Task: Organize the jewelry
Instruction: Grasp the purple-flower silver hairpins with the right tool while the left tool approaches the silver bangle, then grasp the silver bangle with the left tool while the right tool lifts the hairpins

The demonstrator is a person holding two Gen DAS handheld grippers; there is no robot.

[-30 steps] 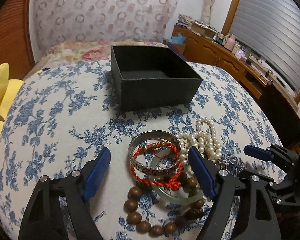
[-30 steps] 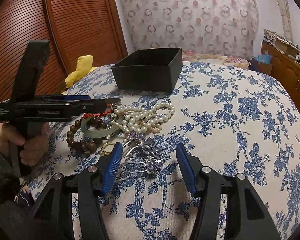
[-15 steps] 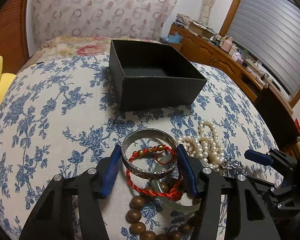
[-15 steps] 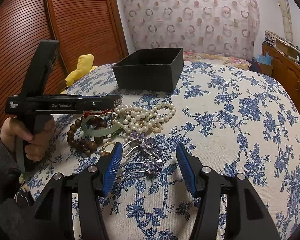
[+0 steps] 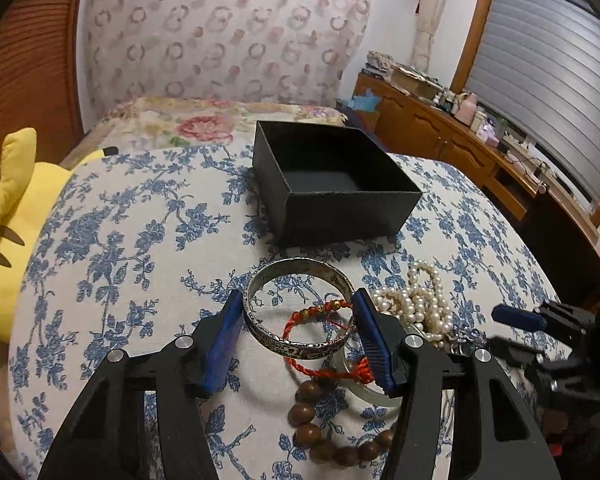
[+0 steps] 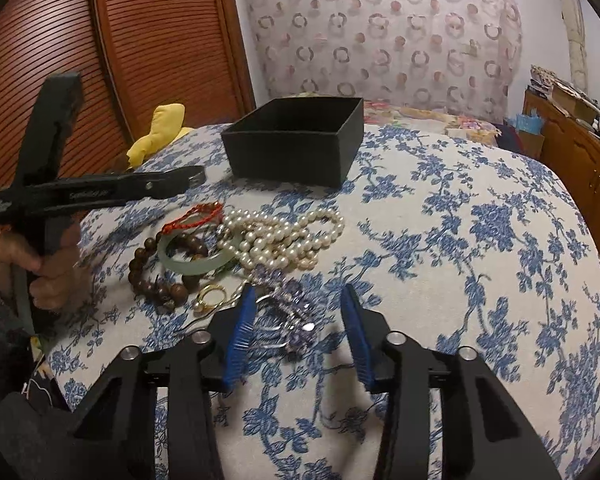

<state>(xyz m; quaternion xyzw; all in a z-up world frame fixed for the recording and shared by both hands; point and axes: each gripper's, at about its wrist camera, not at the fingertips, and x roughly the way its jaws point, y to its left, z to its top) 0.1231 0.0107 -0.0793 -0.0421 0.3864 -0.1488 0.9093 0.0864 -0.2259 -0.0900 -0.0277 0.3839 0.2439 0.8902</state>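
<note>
Lying tilted, far rim toward the open black box [image 5: 339, 188] on the floral bed cover [image 5: 132, 240], silver bangle [image 5: 300, 308] clamped across its width by the left gripper [image 5: 298, 332]; right gripper [image 6: 298, 334] closing, pads apart around the purple hair comb [image 6: 288, 312], not pressing it.

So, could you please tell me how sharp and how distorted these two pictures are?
Left wrist view: fisheye bends the flowered cloth into a dome with dark corners; the black box and silver bangle look sharp. Right wrist view: same bulge; the purple hair clip between the fingers is smeared, while the pearls stay clear.
</note>
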